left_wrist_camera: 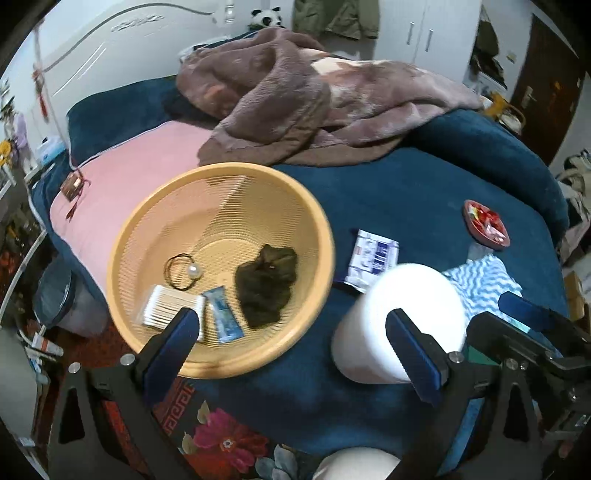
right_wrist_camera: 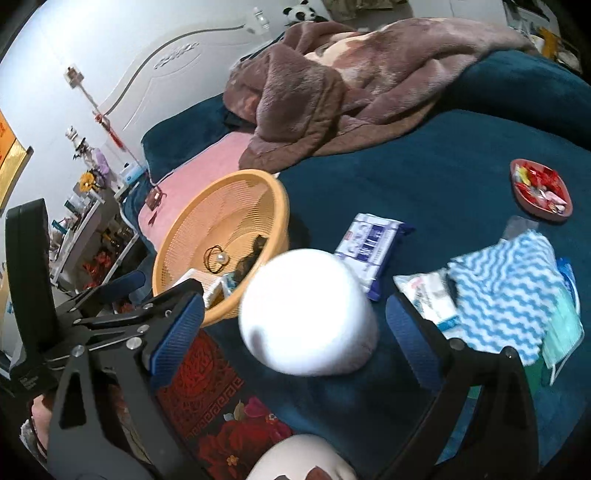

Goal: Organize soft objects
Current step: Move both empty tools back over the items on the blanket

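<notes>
one blurred white roll (right_wrist_camera: 308, 314) hides basket (right_wrist_camera: 192, 229) contents.

Home bedroom, bed in dark blue cover (left_wrist_camera: 424, 192) filling the view, rumpled brown blanket (left_wrist_camera: 295, 92) at 12 o'clock, white headboard (left_wrist_camera: 110, 44) at 10 o'clock, panda plush (left_wrist_camera: 266, 17), wardrobe doors (left_wrist_camera: 424, 29) at 1 o'clock

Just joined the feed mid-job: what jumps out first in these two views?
The white roll stands on the blue bedspread, right between the open right gripper fingers. Beside it to the left sits the yellow basket, already holding a dark cloth and a pearl hair tie.
</notes>
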A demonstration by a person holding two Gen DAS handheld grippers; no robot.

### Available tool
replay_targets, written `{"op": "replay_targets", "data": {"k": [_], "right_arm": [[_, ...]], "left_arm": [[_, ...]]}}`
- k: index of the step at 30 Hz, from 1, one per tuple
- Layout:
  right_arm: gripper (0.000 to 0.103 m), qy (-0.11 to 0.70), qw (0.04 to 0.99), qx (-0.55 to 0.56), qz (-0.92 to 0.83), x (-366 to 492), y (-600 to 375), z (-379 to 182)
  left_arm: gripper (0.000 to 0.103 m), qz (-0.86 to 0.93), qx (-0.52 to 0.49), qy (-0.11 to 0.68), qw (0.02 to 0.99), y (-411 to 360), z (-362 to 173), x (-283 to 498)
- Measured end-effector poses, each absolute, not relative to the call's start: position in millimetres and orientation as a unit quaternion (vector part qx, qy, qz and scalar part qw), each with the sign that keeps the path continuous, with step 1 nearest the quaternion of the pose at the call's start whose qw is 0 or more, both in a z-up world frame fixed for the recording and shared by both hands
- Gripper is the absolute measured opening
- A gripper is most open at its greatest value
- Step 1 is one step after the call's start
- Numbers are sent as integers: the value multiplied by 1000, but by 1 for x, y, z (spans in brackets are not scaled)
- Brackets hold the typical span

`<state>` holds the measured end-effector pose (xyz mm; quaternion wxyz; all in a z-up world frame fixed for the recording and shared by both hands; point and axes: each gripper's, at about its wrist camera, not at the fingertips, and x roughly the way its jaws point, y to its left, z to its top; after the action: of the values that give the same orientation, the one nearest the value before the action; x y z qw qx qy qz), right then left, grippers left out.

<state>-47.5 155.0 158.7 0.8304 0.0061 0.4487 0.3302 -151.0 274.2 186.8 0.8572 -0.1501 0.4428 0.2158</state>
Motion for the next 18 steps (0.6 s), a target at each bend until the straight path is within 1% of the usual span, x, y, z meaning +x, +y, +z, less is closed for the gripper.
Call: {"op": "replay_targets", "data": {"k": [9, 18], "right_arm": [[100, 450, 838, 27, 308, -48, 103, 154], [100, 443, 848, 46, 288, -50, 50, 158]], "left_arm": [[101, 187, -99, 446, 869, 218, 195, -132], [101, 153, -77, 452, 875, 170, 196, -113]]}}
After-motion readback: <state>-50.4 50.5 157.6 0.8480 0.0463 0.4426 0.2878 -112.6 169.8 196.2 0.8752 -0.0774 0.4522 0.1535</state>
